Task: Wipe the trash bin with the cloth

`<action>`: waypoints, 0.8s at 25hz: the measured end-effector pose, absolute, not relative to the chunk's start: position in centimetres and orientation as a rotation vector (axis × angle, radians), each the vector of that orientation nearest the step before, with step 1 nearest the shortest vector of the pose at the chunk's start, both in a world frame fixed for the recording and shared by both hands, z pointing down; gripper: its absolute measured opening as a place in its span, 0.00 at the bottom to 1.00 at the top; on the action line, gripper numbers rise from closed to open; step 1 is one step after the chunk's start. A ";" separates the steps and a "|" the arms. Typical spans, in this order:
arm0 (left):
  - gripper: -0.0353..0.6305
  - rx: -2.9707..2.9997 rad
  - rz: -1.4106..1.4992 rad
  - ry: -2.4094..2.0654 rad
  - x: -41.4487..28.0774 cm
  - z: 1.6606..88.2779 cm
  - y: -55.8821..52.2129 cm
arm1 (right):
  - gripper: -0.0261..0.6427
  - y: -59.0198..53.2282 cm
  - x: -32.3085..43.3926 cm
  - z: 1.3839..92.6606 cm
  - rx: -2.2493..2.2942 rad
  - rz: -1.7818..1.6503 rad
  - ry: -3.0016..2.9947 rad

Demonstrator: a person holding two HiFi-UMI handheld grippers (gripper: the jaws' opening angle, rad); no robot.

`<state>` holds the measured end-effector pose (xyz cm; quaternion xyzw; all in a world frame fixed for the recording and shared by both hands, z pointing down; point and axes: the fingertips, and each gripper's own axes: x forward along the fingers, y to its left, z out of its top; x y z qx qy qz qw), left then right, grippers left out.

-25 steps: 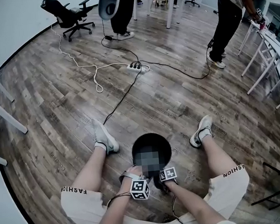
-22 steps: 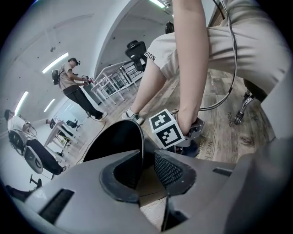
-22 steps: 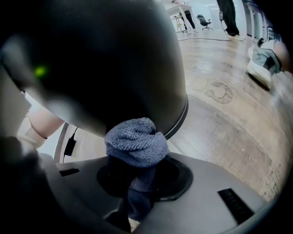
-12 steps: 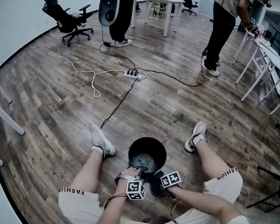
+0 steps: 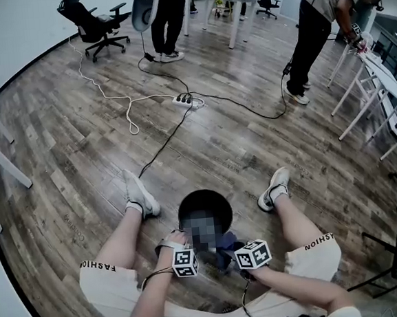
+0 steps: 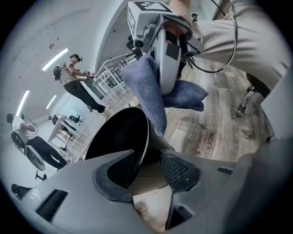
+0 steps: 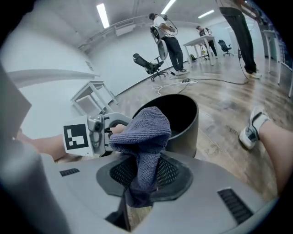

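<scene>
Right gripper view is showing the right gripper (image 7: 139, 176) clamping a fold of the blue-grey cloth (image 7: 143, 132). The cloth's free end is bunching above the pads, just beside the near rim of the black trash bin (image 7: 185, 121), which is standing on the wood floor (image 7: 233, 109) between the seated person's legs. Being soft, light and limp, the cloth is probably best pinched deep at a gathered fold. The bin is looking rigid, smooth and light enough to slide, so its rim is the sensible hold. The left gripper (image 6: 147, 170) is angling downward, its jaws having just been opening and standing spread astride that rim without pressing it.
</scene>
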<state>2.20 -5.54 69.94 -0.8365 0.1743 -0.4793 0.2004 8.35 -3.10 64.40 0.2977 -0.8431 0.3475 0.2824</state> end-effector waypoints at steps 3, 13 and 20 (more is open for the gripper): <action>0.32 -2.329 -1.340 0.489 2.8 70.0 -5.6 | 0.17 -3.4 7.4 64.3 0.742 0.826 -2.268; 0.30 -2.320 -1.345 0.468 3.8 69.5 -5.3 | 0.17 -4.3 6.8 70.7 0.714 0.979 -2.105; 0.27 -2.317 -1.335 0.462 4.3 69.2 -5.2 | 0.17 -5.3 8.5 79.2 0.898 1.233 -1.919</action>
